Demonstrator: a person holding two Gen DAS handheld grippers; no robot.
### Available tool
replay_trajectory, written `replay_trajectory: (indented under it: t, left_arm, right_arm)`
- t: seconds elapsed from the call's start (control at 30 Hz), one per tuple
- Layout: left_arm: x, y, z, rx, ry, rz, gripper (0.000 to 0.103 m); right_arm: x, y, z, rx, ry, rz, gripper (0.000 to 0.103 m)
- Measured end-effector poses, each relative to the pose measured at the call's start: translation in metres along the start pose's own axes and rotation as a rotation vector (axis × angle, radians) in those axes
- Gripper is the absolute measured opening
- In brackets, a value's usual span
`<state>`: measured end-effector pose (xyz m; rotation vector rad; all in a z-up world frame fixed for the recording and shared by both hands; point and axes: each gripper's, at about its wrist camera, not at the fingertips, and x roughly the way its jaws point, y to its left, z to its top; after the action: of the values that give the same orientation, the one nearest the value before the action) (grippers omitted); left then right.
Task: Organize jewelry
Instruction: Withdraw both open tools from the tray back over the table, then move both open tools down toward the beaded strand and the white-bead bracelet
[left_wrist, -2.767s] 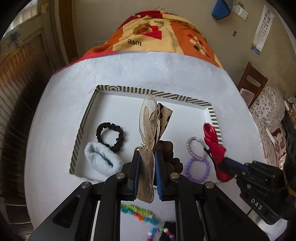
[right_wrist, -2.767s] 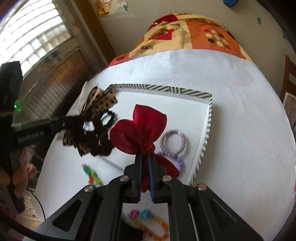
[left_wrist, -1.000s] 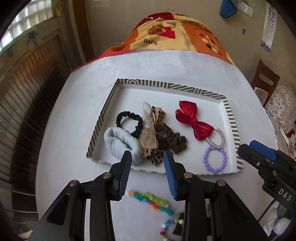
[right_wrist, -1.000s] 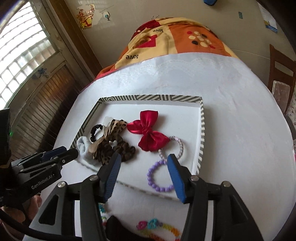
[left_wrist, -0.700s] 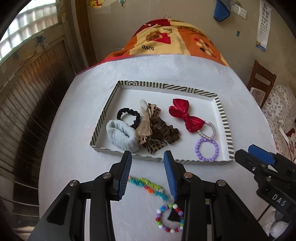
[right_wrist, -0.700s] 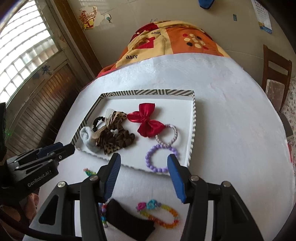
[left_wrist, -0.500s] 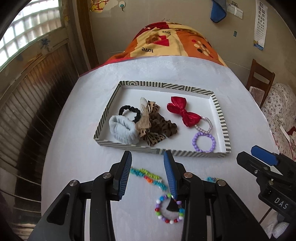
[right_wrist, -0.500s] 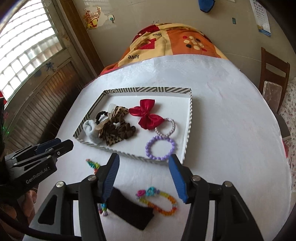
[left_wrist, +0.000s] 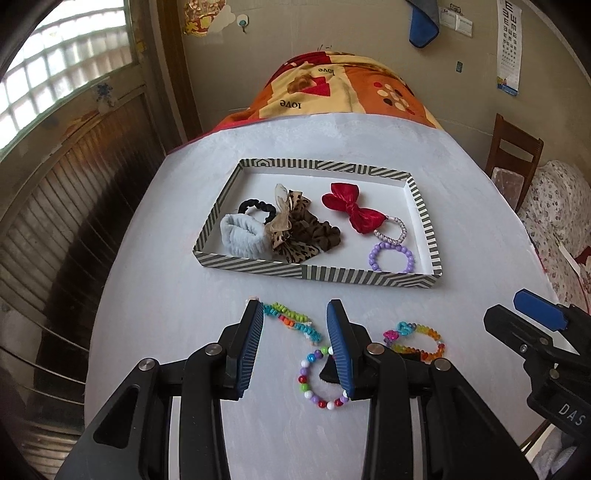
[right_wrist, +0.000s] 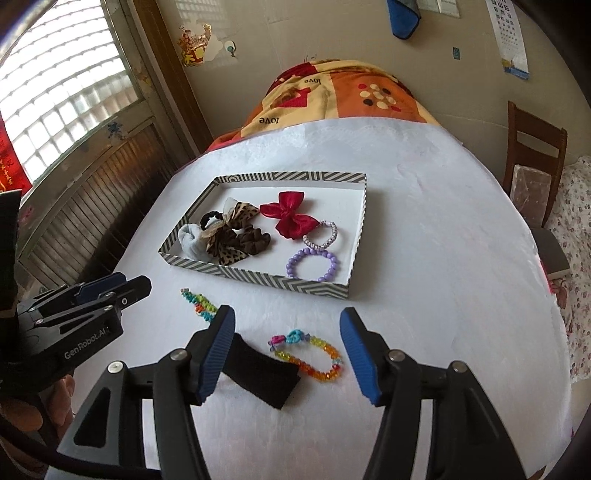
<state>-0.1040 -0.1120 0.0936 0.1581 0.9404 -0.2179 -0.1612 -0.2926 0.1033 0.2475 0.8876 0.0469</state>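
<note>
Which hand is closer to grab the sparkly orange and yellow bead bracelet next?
Probably the right. The right gripper is open, with the orange and yellow bead bracelet on the white tablecloth between its fingers. The left gripper is nearer the green braided bracelet.

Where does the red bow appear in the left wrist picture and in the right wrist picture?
Left wrist view: the red bow lies right of centre, in the right half of the striped tray.
Right wrist view: the red bow lies near the picture's centre, mid-tray.
Shared landmark: the purple bead bracelet.

Your left hand-held gripper (right_wrist: 110, 291) reads "GenRobot.AI"; the right hand-held gripper (left_wrist: 532, 325), "DAS"; the blanket (left_wrist: 343, 92), inverted "love".
</note>
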Motion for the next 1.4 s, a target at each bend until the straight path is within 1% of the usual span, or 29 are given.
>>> replay_trajectory:
  t: [0.27, 0.63, 1.03, 1.17, 1.3, 1.4]
  left_arm:
    - [-0.009, -0.006, -0.009, 0.002, -0.008, 0.019, 0.025]
    - [-0.014, -0.002, -0.017, -0.016, -0.002, 0.031, 0.025]
    - [-0.009, 0.007, -0.018, -0.017, 0.010, 0.044, 0.025]
    - [-0.008, 0.009, -0.018, -0.009, 0.007, 0.034, 0.025]
    - [-0.004, 0.020, -0.017, -0.026, 0.025, 0.012, 0.025]
    - [0.001, 0.037, -0.016, -0.062, 0.045, 0.017, 0.025]
  right_arm:
    - [-0.009, -0.001, -0.010, -0.012, 0.007, -0.008, 0.063]
    - [-0.017, 0.001, -0.017, -0.034, 0.006, -0.006, 0.063]
    - [-0.007, 0.009, -0.022, -0.057, 0.039, 0.004, 0.063]
    - [-0.004, 0.012, -0.023, -0.064, 0.045, 0.012, 0.063]
    - [0.002, 0.013, -0.025, -0.075, 0.062, 0.016, 0.064]
    - [0.010, 0.014, -0.028, -0.085, 0.087, 0.032, 0.065]
